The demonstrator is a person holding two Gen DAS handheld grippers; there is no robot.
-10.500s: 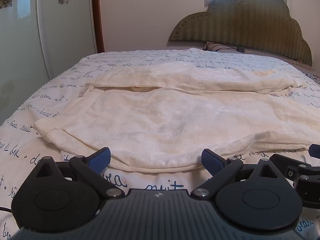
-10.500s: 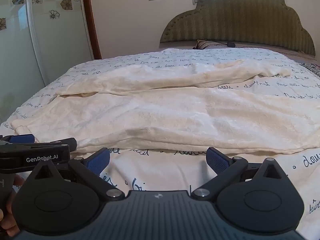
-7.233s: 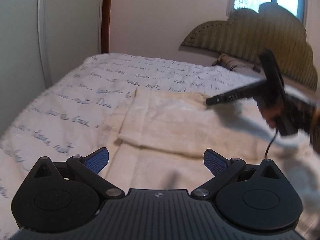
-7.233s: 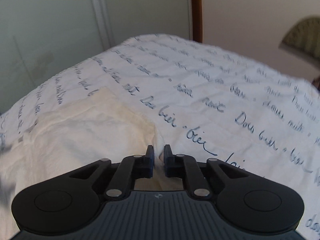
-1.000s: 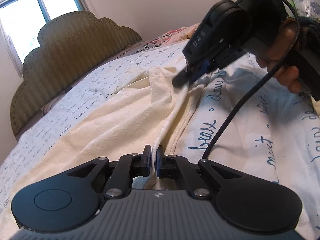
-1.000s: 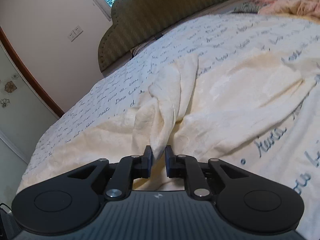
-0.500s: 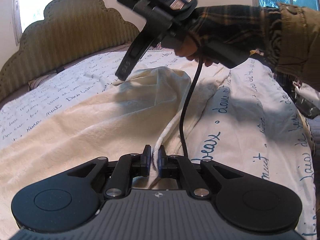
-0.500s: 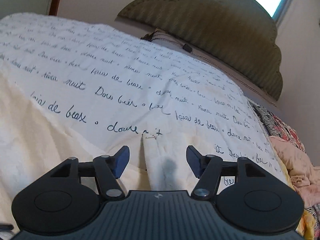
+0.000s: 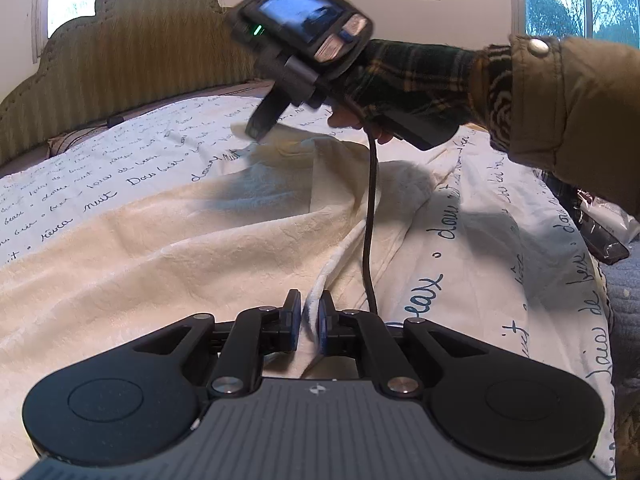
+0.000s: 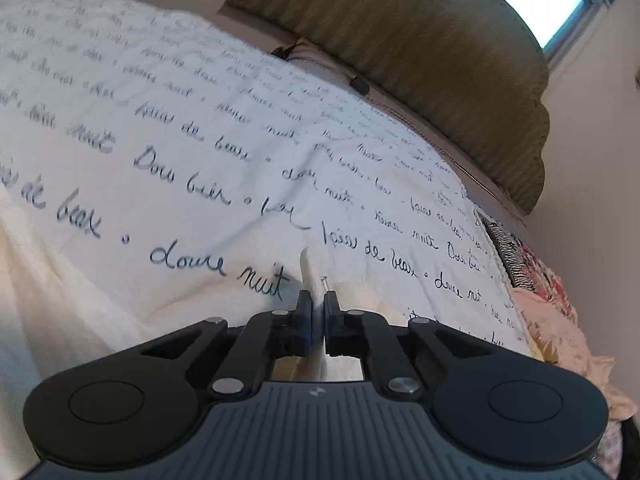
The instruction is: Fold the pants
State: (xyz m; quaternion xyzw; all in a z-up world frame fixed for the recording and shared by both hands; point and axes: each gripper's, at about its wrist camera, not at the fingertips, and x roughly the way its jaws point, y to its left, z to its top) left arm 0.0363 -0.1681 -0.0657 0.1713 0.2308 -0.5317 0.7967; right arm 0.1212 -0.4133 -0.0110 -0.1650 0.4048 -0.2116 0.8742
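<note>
The left gripper (image 9: 308, 322) is pinched on a thick fold of the cream pants (image 9: 168, 256), its jaws a narrow slot apart with the cloth filling the gap and both pads against it. The log-like slack is slight — the jaws are easing apart a little, cloth still between them.

The right gripper (image 10: 316, 316) is clamped nearly shut on a thin edge of the pants (image 10: 306, 268); a sliver of cloth stands up past its tips. In the left view the same gripper (image 9: 260, 126) shows blurred, tips down at the far corner of the pants, held by a hand (image 9: 352, 118) in a plaid sleeve (image 9: 420, 80), a black cable (image 9: 370, 216) hanging from it.

The pants lie spread on the bed (image 9: 472, 272) — a white cover with blue script — bunched into a ridge between the two grippers. A padded headboard (image 9: 140, 44) stands behind.
</note>
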